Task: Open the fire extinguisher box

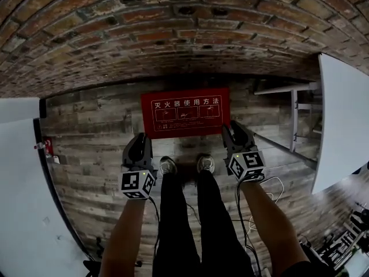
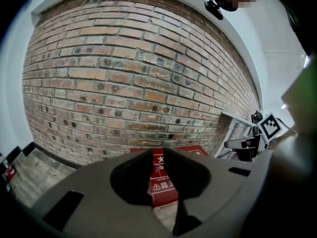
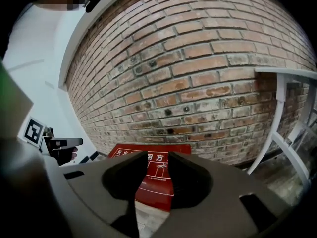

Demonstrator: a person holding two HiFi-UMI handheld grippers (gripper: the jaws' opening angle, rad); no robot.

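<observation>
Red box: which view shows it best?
The head view: the box shows whole, its red face and white print in full. Both gripper views catch only parts of the box past their jaws.

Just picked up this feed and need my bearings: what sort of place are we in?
Probably an indoor loft-style office or workshop: a weathered red-brown brick wall, a grey wooden plank floor, and a red fire extinguisher box with white printed instructions standing against it.
</observation>
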